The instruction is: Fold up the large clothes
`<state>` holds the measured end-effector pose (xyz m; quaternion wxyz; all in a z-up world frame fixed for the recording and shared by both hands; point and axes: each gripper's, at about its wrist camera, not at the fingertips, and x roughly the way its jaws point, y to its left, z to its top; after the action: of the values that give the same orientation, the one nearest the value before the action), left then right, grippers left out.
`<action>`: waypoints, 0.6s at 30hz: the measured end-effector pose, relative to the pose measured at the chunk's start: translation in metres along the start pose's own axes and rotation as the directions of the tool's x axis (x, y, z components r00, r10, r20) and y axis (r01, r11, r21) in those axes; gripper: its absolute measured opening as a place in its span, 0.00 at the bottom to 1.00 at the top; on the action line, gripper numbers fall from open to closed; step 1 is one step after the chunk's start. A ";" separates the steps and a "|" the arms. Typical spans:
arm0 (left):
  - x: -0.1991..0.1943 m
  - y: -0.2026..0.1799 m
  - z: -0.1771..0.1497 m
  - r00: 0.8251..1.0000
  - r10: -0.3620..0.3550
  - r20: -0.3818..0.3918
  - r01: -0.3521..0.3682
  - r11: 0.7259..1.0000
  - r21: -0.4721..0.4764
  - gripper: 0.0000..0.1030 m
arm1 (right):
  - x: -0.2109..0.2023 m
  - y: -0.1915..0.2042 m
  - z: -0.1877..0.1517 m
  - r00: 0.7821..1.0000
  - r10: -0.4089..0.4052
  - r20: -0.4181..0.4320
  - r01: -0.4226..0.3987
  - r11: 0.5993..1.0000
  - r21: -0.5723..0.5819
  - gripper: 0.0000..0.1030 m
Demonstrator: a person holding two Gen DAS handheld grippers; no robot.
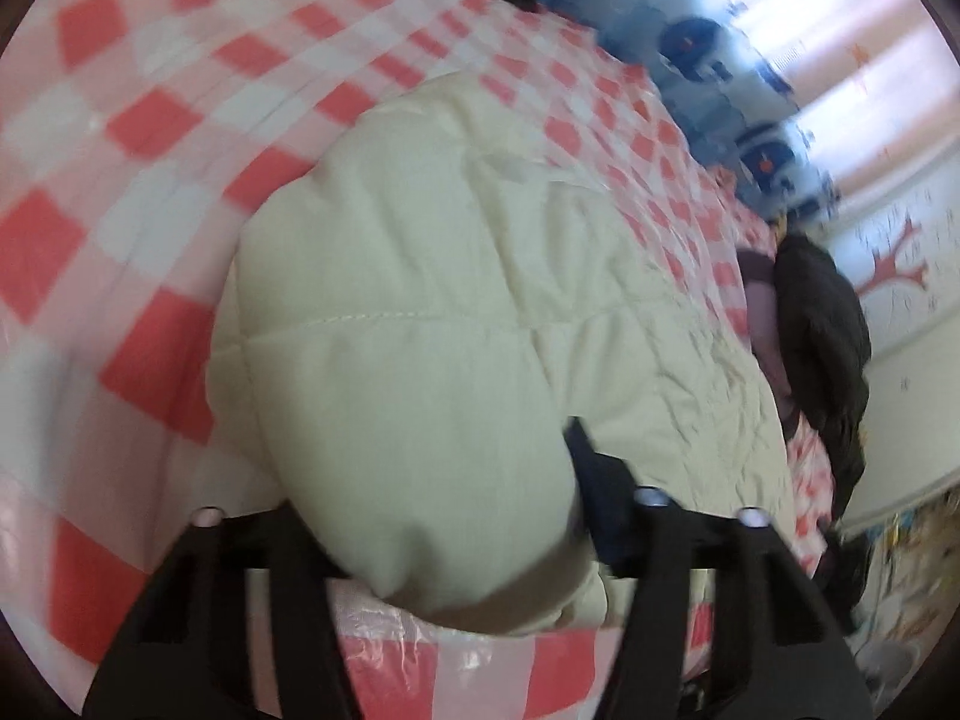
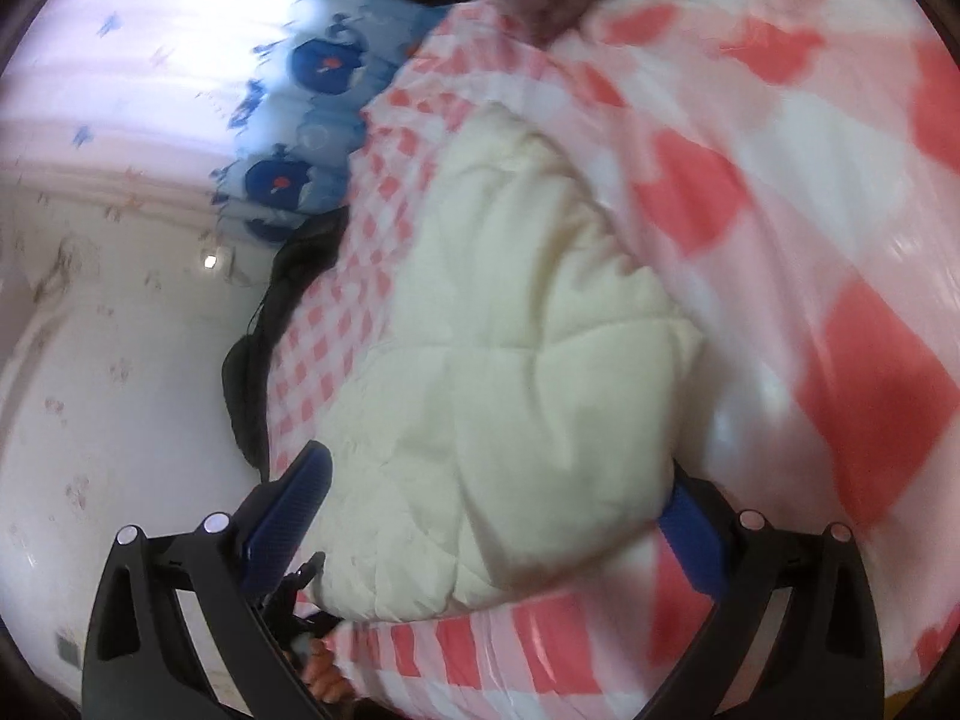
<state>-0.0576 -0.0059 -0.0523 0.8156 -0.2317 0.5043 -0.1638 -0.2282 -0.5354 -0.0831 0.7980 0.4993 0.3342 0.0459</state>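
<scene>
I see a red-and-white checked cover filling the left and top of the left wrist frame. At right, a dark garment hangs off its edge; a blue-patterned curtain sits upper right, a pale wall beyond.

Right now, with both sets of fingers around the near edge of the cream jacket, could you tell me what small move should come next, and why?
Probably lift the cream jacket slightly and carry its near edge forward over itself. It bulges between the left gripper and the right gripper, bunched on the checked cloth.

One cream padded jacket, one checked cover, perhaps two dark garments
</scene>
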 end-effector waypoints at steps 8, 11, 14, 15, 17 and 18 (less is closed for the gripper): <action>-0.085 -0.004 -0.010 0.993 0.013 0.117 -0.020 0.998 0.058 0.34 | 0.004 0.052 -0.022 0.990 0.117 -0.080 -0.129 0.979 -0.158 0.95; -0.109 0.028 -0.028 0.994 0.042 0.100 -0.045 0.999 0.023 0.39 | -0.001 0.046 -0.047 0.978 0.154 -0.139 -0.174 0.974 -0.143 0.95; -0.097 0.079 -0.040 1.000 0.023 -0.001 -0.023 0.994 -0.109 0.51 | -0.002 0.014 -0.067 0.977 0.129 -0.167 -0.143 0.987 -0.075 0.95; -0.092 0.091 -0.043 1.000 -0.001 -0.017 -0.001 0.988 -0.151 0.57 | 0.000 0.006 -0.069 0.975 0.132 -0.178 -0.143 0.988 -0.050 0.95; -0.086 0.099 -0.047 1.000 -0.013 -0.013 0.011 0.984 -0.180 0.64 | 0.005 -0.007 -0.073 0.969 0.152 -0.194 -0.154 0.988 0.005 0.95; -0.086 0.098 -0.046 1.000 -0.006 0.002 0.006 0.983 -0.186 0.67 | 0.005 -0.006 -0.073 0.968 0.161 -0.193 -0.164 0.987 0.001 0.95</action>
<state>-0.1336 0.1092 -0.0588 0.7904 -0.3084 0.5160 -0.1181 -0.2678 -0.4801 -0.1106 0.7592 0.5123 0.3674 0.1616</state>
